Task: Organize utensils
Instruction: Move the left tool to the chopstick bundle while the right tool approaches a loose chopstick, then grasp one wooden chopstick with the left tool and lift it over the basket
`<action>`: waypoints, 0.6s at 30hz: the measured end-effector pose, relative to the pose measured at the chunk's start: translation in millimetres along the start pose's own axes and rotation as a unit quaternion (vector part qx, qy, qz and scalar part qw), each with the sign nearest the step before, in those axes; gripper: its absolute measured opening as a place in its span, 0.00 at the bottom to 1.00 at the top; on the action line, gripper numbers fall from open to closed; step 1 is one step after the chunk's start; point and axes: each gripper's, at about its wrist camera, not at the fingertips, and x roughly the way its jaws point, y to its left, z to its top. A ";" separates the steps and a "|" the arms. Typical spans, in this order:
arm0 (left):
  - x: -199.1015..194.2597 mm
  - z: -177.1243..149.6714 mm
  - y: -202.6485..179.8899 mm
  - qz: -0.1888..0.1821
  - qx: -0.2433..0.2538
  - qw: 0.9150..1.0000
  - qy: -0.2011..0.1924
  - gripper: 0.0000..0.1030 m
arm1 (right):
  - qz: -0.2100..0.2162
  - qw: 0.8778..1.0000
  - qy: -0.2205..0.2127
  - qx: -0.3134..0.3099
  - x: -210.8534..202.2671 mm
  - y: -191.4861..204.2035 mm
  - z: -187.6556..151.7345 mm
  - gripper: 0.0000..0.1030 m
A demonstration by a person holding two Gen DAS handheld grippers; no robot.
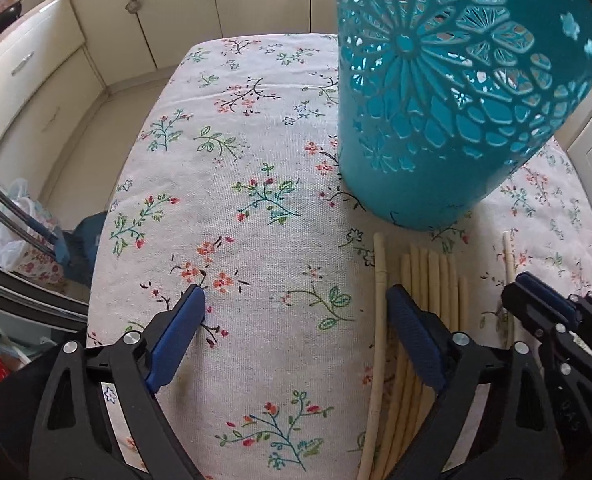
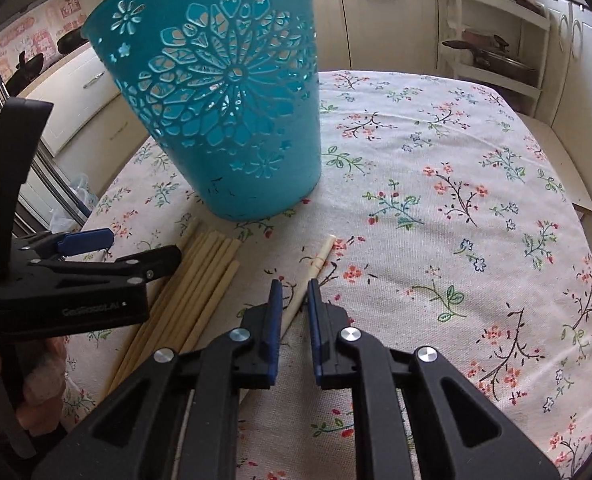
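Note:
A teal cut-out basket (image 1: 448, 92) stands on the floral tablecloth (image 1: 255, 200); it also shows in the right wrist view (image 2: 231, 100). A bundle of pale chopsticks (image 1: 428, 288) lies in front of it, seen too in the right wrist view (image 2: 199, 284). My left gripper (image 1: 296, 320) is open and empty, left of the bundle, its right finger over the sticks. My right gripper (image 2: 294, 300) is nearly closed around a single chopstick (image 2: 316, 264) lying apart on the cloth; that stick shows in the left wrist view (image 1: 508, 256). The right gripper shows in the left wrist view (image 1: 544, 304).
Cream kitchen cabinets (image 1: 35, 92) surround the table. A shelf rack with pots (image 2: 492, 52) stands at the back right. The left gripper's body (image 2: 67, 280) sits close to the left of my right gripper. The cloth (image 2: 456, 220) stretches to the right.

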 end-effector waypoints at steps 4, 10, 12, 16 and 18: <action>0.7 2.8 -2.5 -0.002 0.004 1.000 -0.007 0.81 | 0.002 1.000 -0.001 0.002 0.8 -1.5 0.3 0.13; -8.4 3.7 -21.4 -0.022 0.050 0.998 -0.028 0.16 | 0.004 1.000 -0.007 0.005 1.9 -2.5 -1.1 0.14; -9.8 4.9 -27.5 -0.030 0.070 0.997 -0.016 0.05 | 0.004 1.000 -0.009 0.003 1.2 -1.6 -1.6 0.16; -26.3 9.0 -14.9 -0.042 0.073 0.996 -0.006 0.05 | 0.003 1.000 -0.011 -0.002 0.3 1.4 -3.2 0.18; -49.9 16.5 4.2 -0.051 0.054 0.997 -0.018 0.05 | 0.005 1.000 -0.012 -0.003 0.1 2.7 -3.9 0.20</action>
